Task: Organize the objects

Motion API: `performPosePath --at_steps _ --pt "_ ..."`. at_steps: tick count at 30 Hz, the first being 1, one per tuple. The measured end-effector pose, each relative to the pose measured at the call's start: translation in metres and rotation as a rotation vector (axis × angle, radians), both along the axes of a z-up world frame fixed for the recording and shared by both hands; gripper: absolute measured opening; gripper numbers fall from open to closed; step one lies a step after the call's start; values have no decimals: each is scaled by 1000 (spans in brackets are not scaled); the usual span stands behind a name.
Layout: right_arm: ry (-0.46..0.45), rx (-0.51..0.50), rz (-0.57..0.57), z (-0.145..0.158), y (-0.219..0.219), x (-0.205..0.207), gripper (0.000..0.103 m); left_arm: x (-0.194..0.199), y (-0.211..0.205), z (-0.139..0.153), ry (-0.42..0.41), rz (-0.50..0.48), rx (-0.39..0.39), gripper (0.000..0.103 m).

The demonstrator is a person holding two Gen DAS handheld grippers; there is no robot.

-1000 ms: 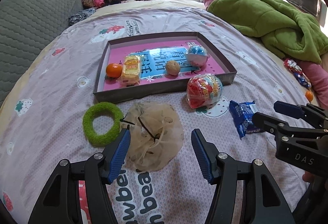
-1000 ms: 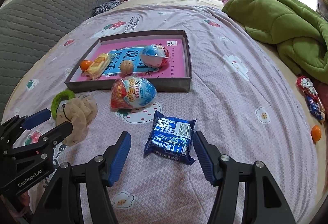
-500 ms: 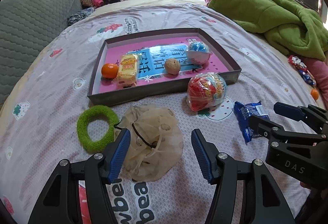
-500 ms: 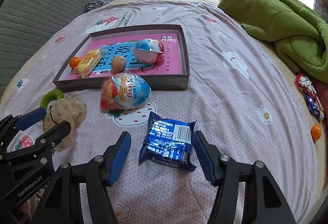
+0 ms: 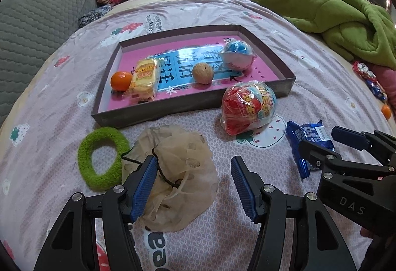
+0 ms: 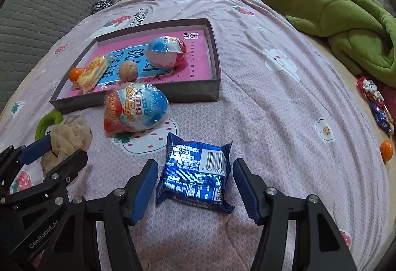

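- On the bedspread (image 5: 309,30), a shallow tray (image 5: 158,107) holds a tangerine, a wrapped cake, a walnut and a toy egg.
- Left gripper (image 5: 194,186): fingers wide, straddling the beige mesh pouch (image 5: 183,172).
- Right gripper (image 6: 195,190): fingers wide, flanking the blue snack packet (image 6: 195,174), not pressing it.

Both wrist views look steeply down, sharing the tray (image 5: 158,107).
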State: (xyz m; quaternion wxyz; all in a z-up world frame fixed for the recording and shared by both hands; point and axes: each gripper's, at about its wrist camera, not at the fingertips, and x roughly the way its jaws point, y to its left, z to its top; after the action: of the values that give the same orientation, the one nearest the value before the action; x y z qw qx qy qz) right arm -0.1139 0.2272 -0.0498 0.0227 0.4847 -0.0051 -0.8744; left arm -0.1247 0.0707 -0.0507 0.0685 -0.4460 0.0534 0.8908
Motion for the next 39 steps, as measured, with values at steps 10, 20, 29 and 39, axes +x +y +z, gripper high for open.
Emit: performPosePath --at_steps 10,20,29,39 --pt "-14 38 -20 -11 -4 -13 62 -12 -3 -12 -38 21 20 63" --pt "-28 -19 -21 -26 6 -19 57 -19 -1 -20 -55 29 32 33" --pt "-10 -44 3 -21 8 -12 55 -13 -2 -18 -54 15 61 15" --pt "38 -40 60 -5 -2 5 55 3 -5 -7 -38 11 75 15"
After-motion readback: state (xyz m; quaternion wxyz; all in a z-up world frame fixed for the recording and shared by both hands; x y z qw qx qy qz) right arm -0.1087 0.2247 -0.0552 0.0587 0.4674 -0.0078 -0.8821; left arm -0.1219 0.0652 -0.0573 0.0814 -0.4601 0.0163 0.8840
